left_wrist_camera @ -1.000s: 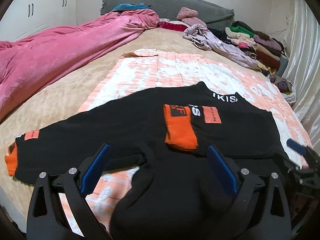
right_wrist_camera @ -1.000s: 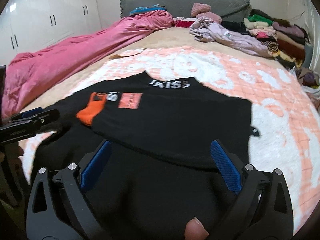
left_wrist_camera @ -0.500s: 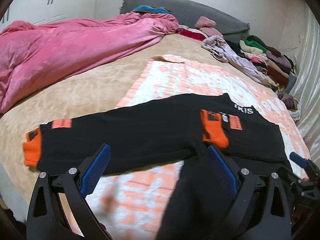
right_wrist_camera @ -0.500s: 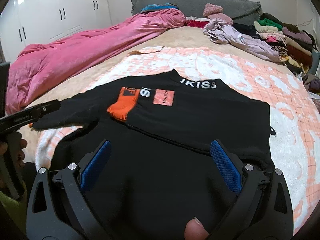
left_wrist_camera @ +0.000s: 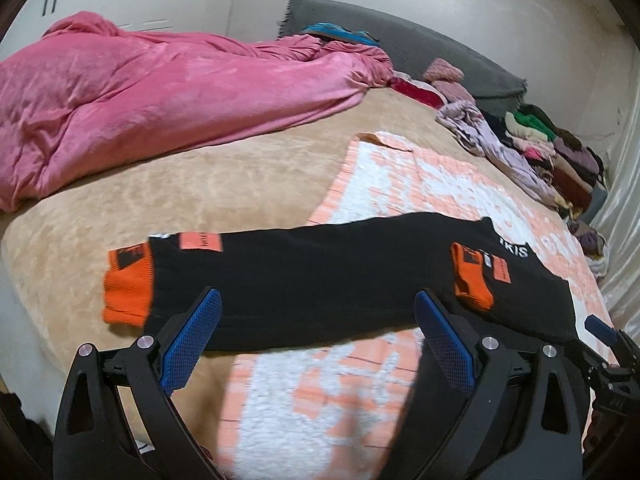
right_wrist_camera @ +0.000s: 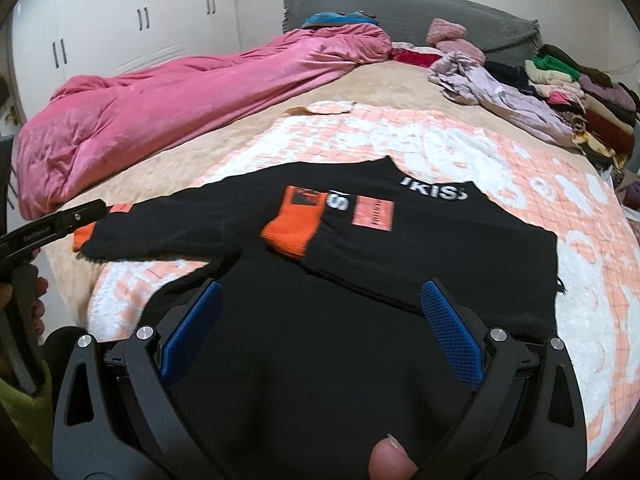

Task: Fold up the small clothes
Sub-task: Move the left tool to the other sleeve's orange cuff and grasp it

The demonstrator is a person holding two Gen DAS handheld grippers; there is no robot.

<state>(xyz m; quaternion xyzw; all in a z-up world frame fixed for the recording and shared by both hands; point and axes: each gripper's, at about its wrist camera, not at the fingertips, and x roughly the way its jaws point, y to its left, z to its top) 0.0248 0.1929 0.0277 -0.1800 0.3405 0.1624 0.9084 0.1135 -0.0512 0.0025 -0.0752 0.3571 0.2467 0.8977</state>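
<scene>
A small black sweater (right_wrist_camera: 400, 248) with orange cuffs and white collar lettering lies flat on an orange-and-white mat (right_wrist_camera: 520, 160) on the bed. One sleeve is folded across the chest, its orange cuff (right_wrist_camera: 294, 224) near the collar. The other sleeve (left_wrist_camera: 300, 280) stretches out left, ending in an orange cuff (left_wrist_camera: 128, 288) on the beige blanket. My left gripper (left_wrist_camera: 316, 340) is open and empty, just in front of the outstretched sleeve. My right gripper (right_wrist_camera: 320, 328) is open and empty over the sweater's lower body. The left gripper's tip also shows in the right wrist view (right_wrist_camera: 80, 216).
A pink duvet (left_wrist_camera: 140, 100) is bunched along the bed's left side. A pile of folded and loose clothes (right_wrist_camera: 560, 88) lines the far right. White wardrobe doors (right_wrist_camera: 120, 32) stand at the left. A grey headboard (right_wrist_camera: 420, 12) is at the back.
My left gripper has swung left, from over the sweater's body to in front of the outstretched sleeve. My right gripper has shifted slightly right and stays over the lower body.
</scene>
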